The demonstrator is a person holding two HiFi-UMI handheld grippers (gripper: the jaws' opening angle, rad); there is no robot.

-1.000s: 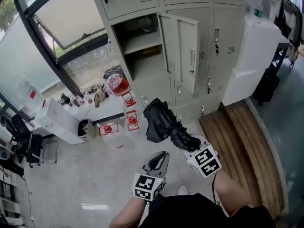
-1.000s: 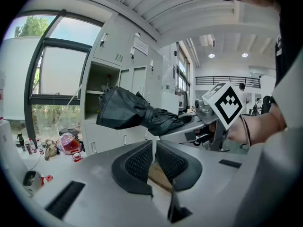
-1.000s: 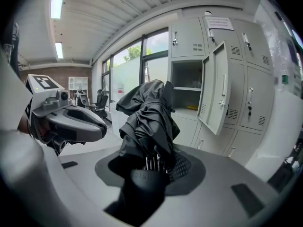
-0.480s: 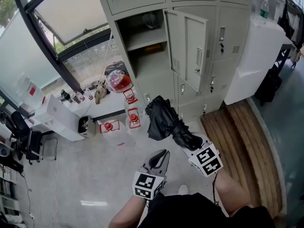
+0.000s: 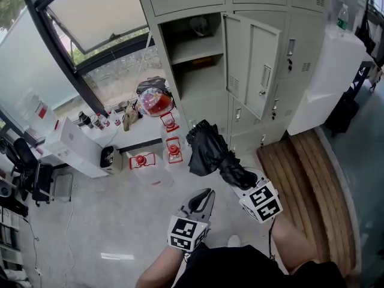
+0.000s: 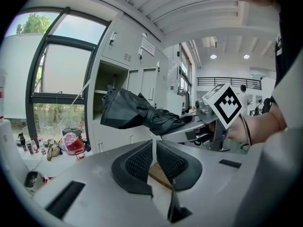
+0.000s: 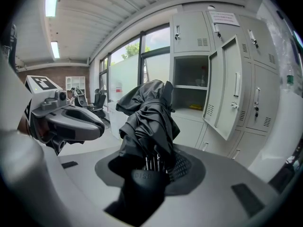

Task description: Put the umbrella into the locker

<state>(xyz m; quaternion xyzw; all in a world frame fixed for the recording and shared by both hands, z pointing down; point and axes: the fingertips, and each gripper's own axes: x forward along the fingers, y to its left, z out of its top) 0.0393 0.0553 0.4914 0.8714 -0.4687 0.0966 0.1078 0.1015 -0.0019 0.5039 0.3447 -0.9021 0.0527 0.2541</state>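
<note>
A folded black umbrella (image 5: pixel 207 152) sticks out from my right gripper (image 5: pixel 241 182), which is shut on its handle end; the canopy points up toward the lockers. In the right gripper view the umbrella (image 7: pixel 149 122) rises from between the jaws (image 7: pixel 152 168). The grey locker's open compartment (image 5: pixel 197 62) has a shelf inside, and its door (image 5: pixel 257 62) hangs open to the right. That compartment (image 7: pixel 191 91) shows ahead of the umbrella. My left gripper (image 5: pixel 201 200) floats beside and below the umbrella, shut and holding nothing (image 6: pixel 155 156). The umbrella (image 6: pixel 135 111) shows above it.
Red-capped containers (image 5: pixel 173 149) and a red-filled bag (image 5: pixel 155 101) sit by a low white table (image 5: pixel 78 152) left of the lockers. A wooden platform (image 5: pixel 303 179) and a white cabinet (image 5: pixel 324 77) stand to the right. A large window (image 5: pixel 78 35) fills the left wall.
Both grippers and the umbrella have drifted a little toward the lockers; the open compartment and its door now sit further right in the head view. Neither grip has changed.
</note>
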